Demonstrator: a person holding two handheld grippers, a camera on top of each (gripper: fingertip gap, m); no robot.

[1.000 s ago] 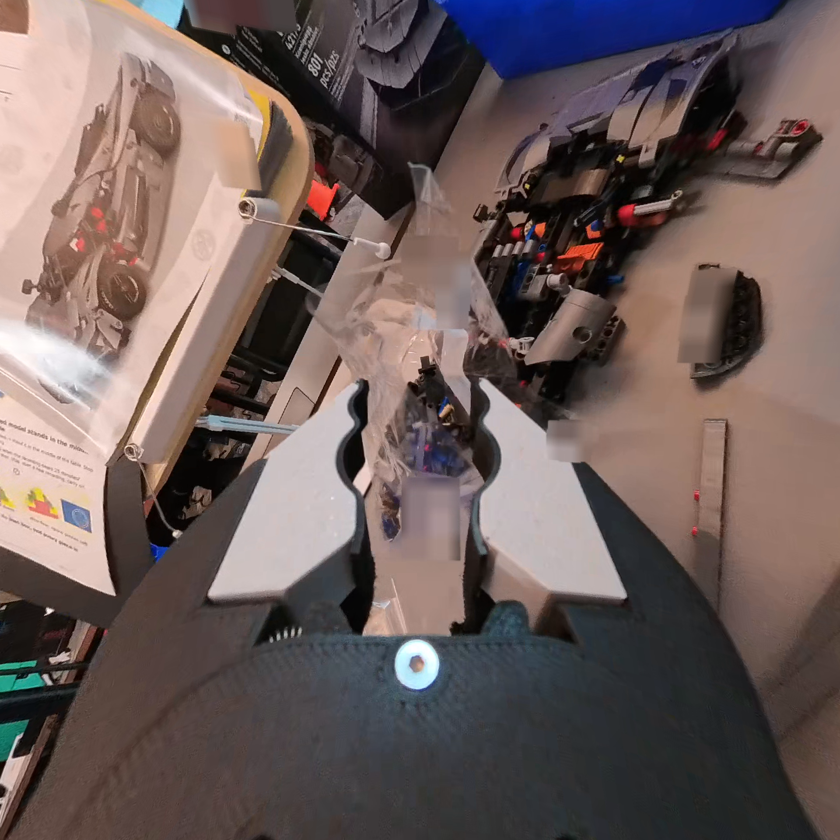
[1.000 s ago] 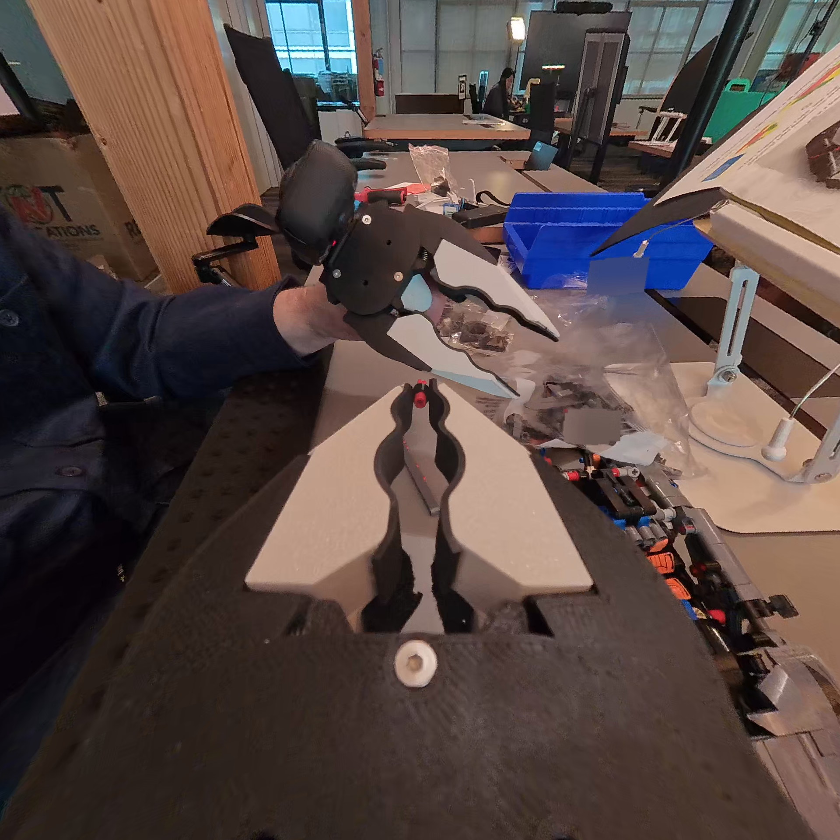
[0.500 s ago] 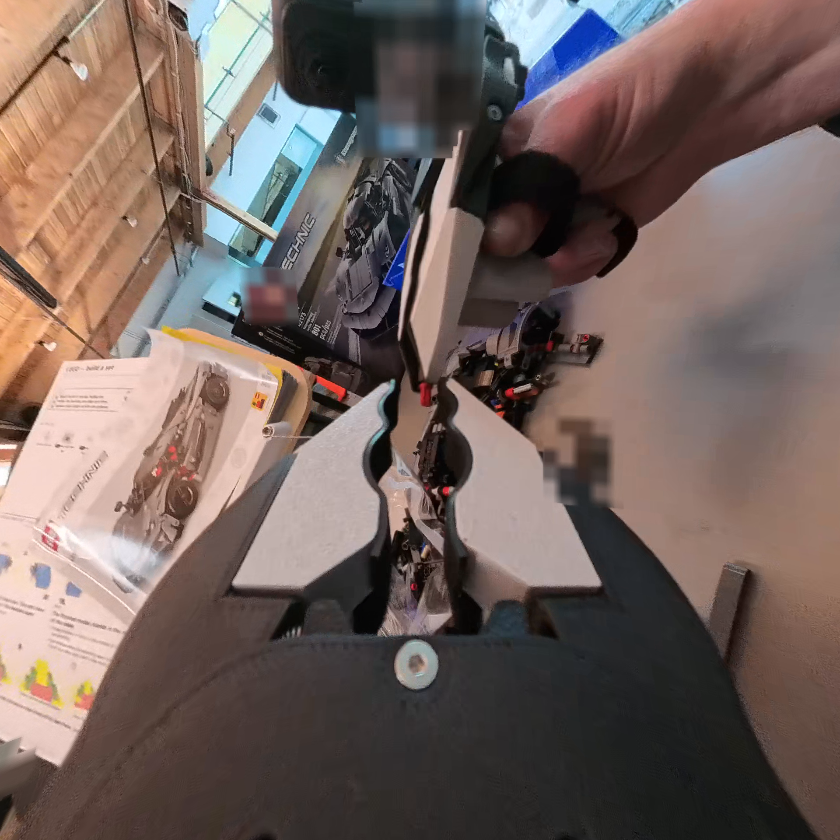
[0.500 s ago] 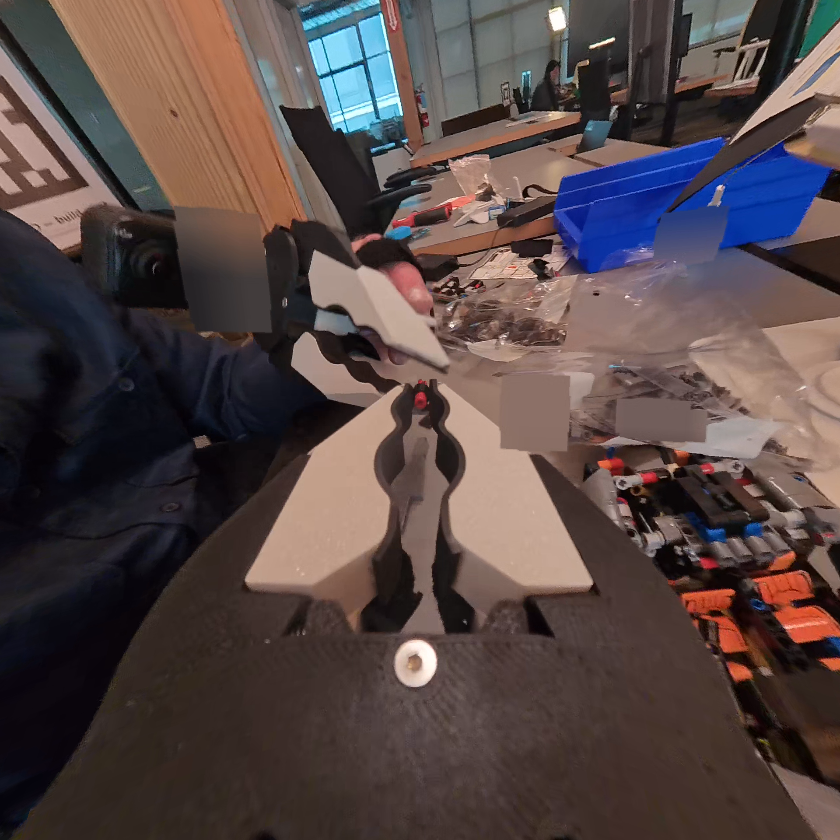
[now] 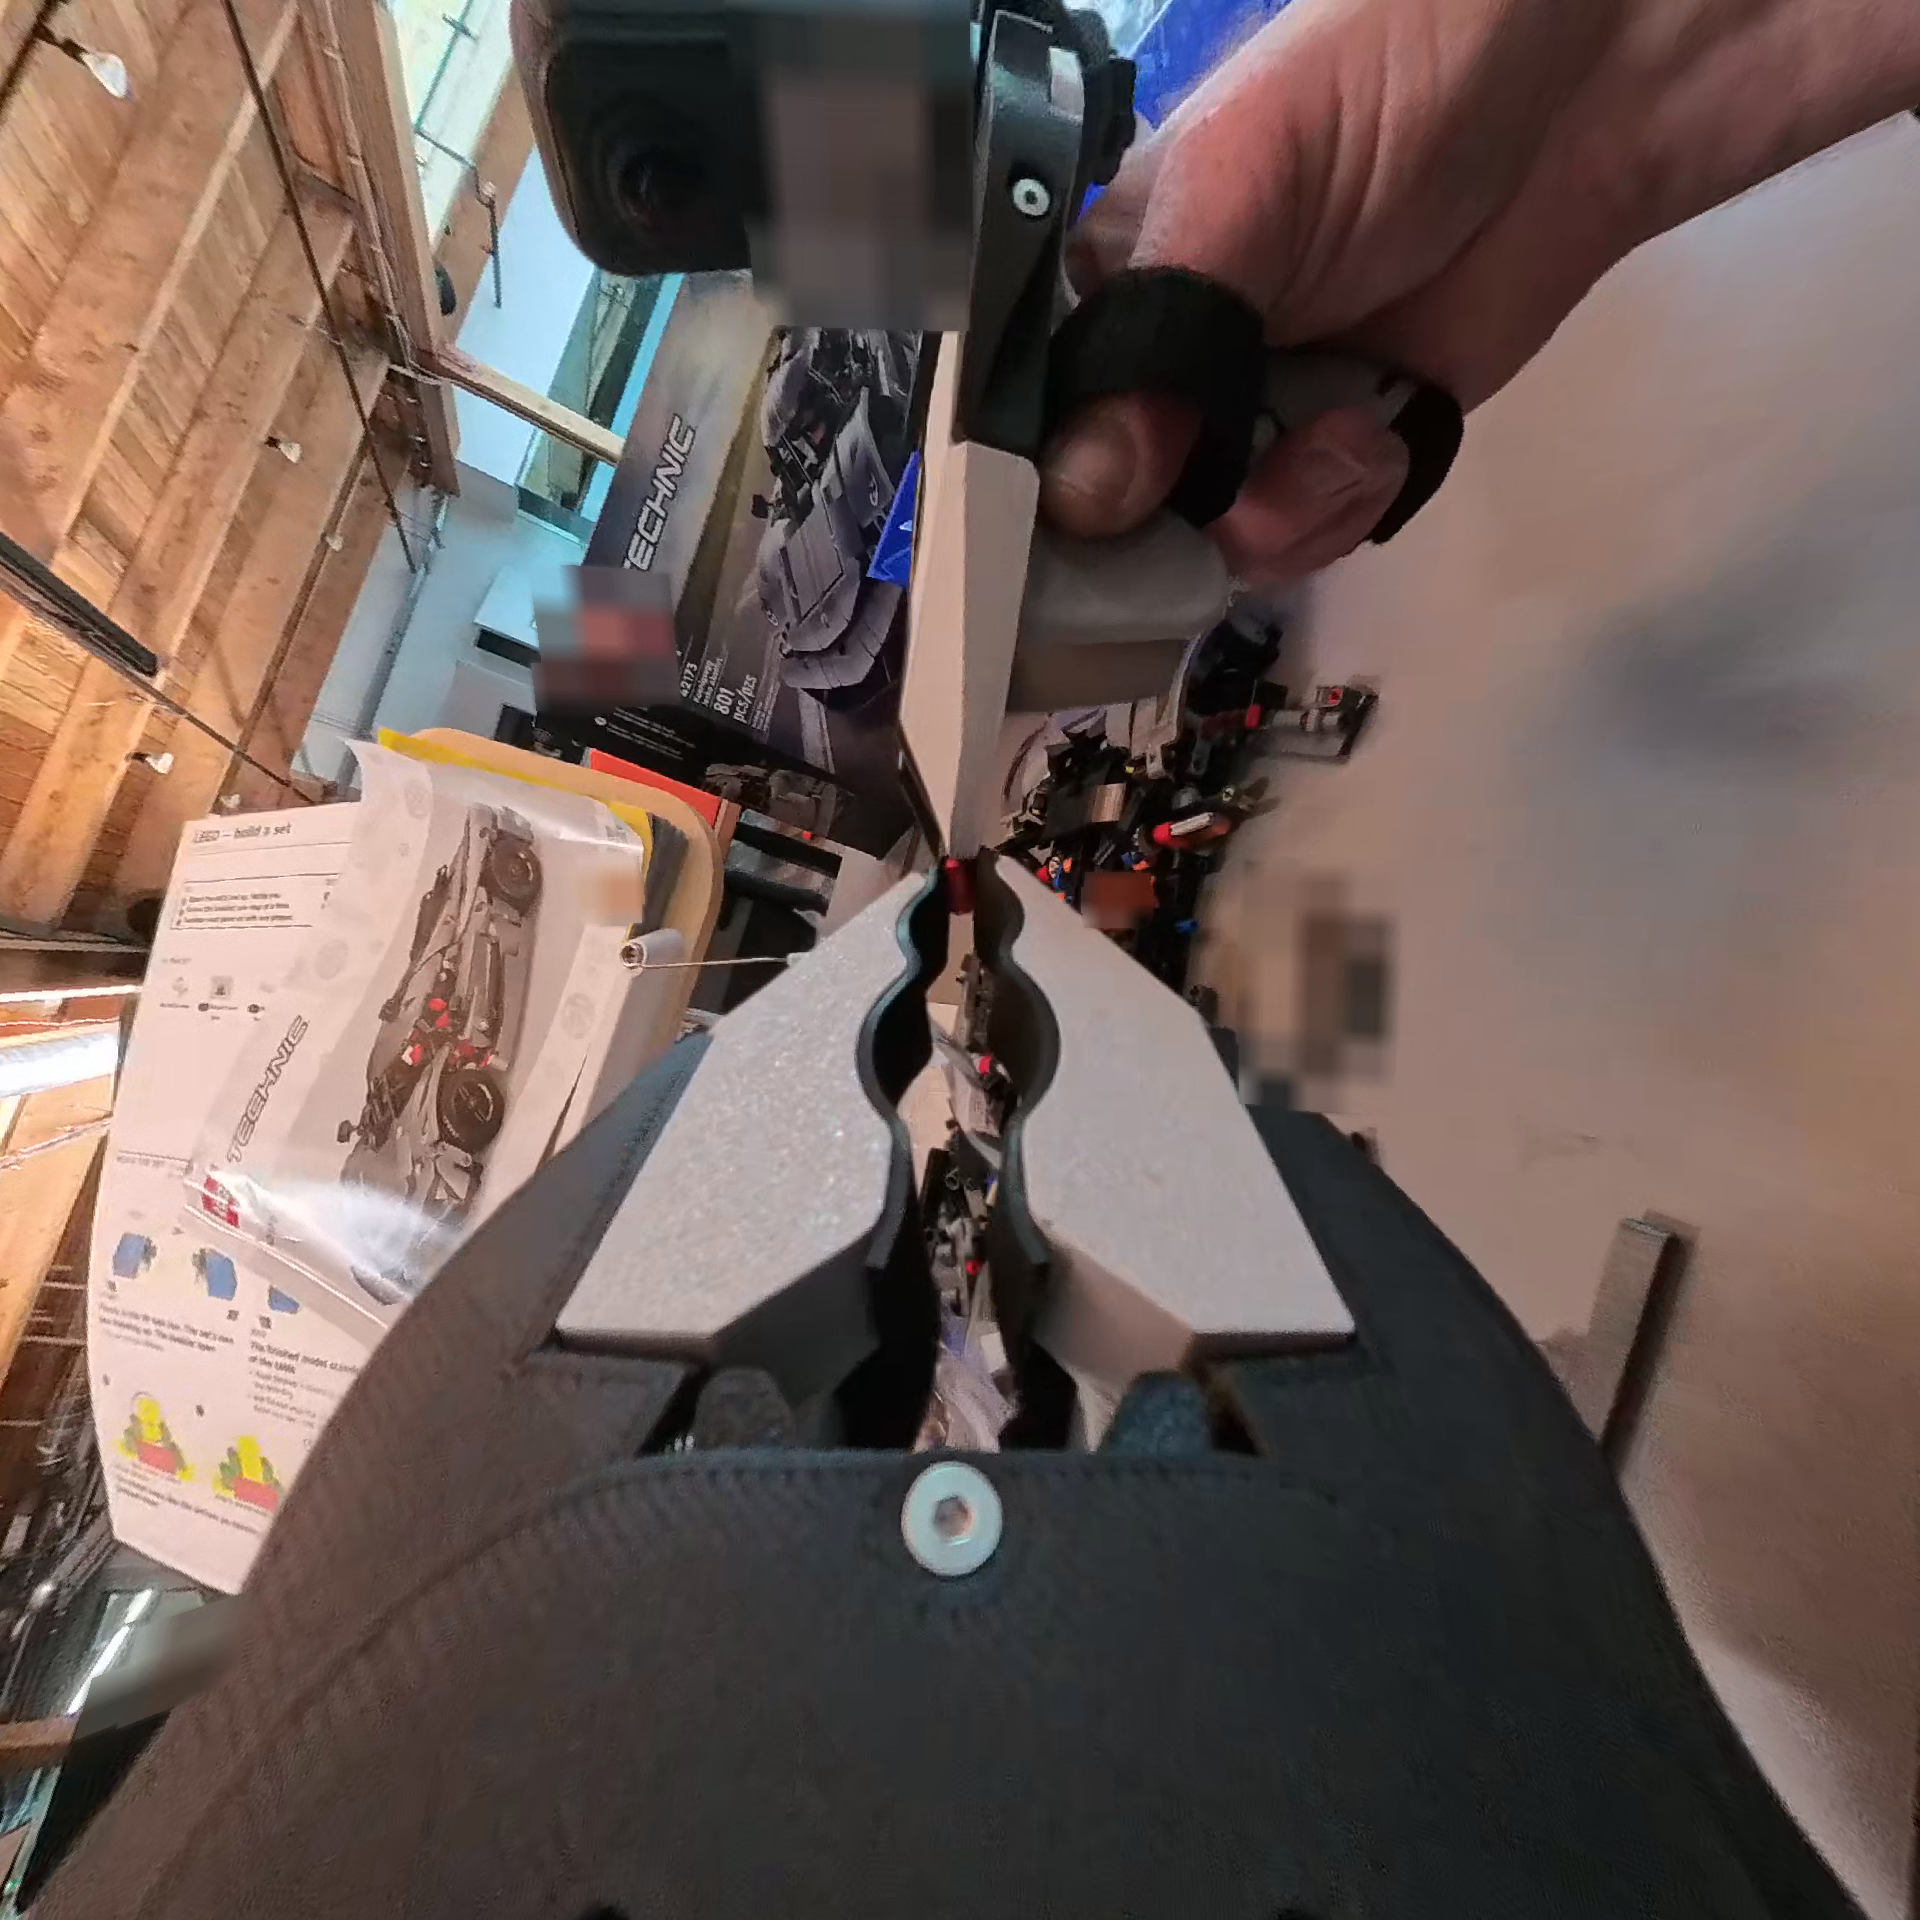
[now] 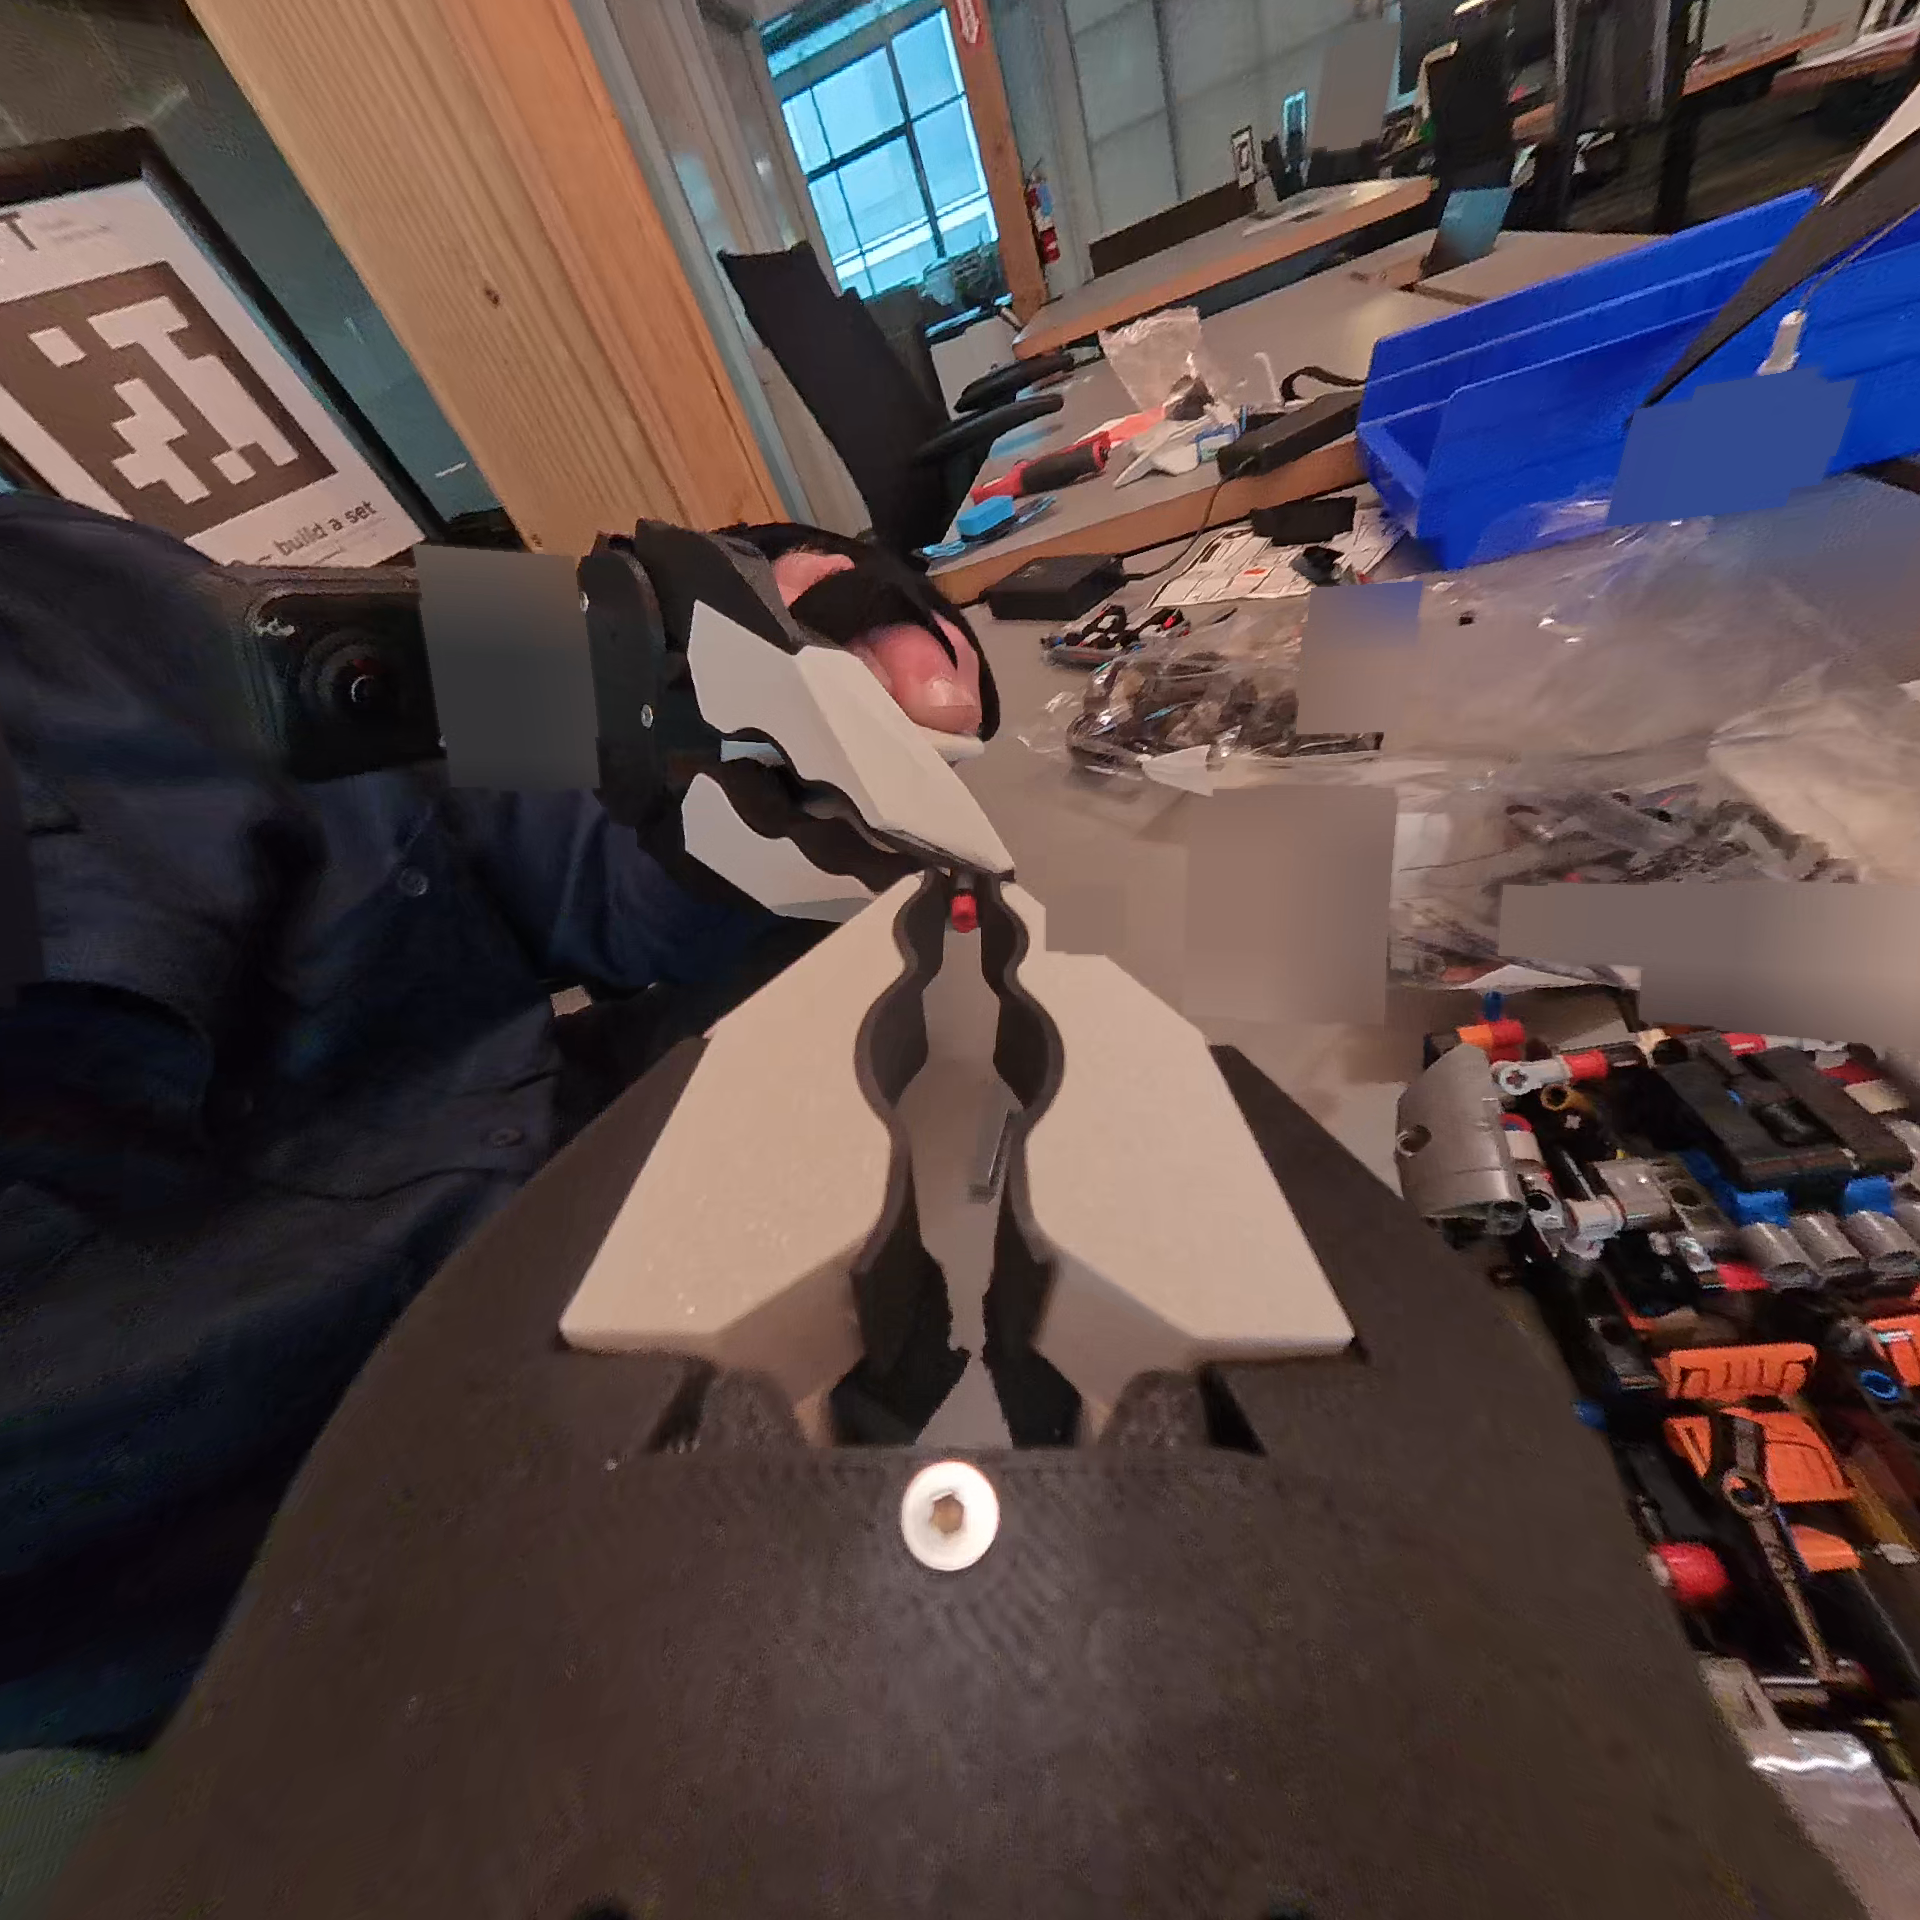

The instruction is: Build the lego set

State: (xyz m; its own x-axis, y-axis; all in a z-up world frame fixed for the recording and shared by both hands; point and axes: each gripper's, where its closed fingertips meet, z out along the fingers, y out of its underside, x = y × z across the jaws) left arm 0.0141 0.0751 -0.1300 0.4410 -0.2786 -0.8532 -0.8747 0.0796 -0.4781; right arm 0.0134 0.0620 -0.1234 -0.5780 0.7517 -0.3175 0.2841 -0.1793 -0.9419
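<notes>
While tips meet, right gripper [image 6: 961, 902] pinching red pin [image 6: 963, 910], left gripper [image 5: 961, 883] clamping it too.

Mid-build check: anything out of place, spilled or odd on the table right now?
Nothing looks spilled or broken. One oddity: the left hand-held gripper and right hand-held gripper meet tip to tip at one small red plastic pin; whether both grip it is unclear. A long grey beam lies alone, apart from the half-built car model.
</notes>
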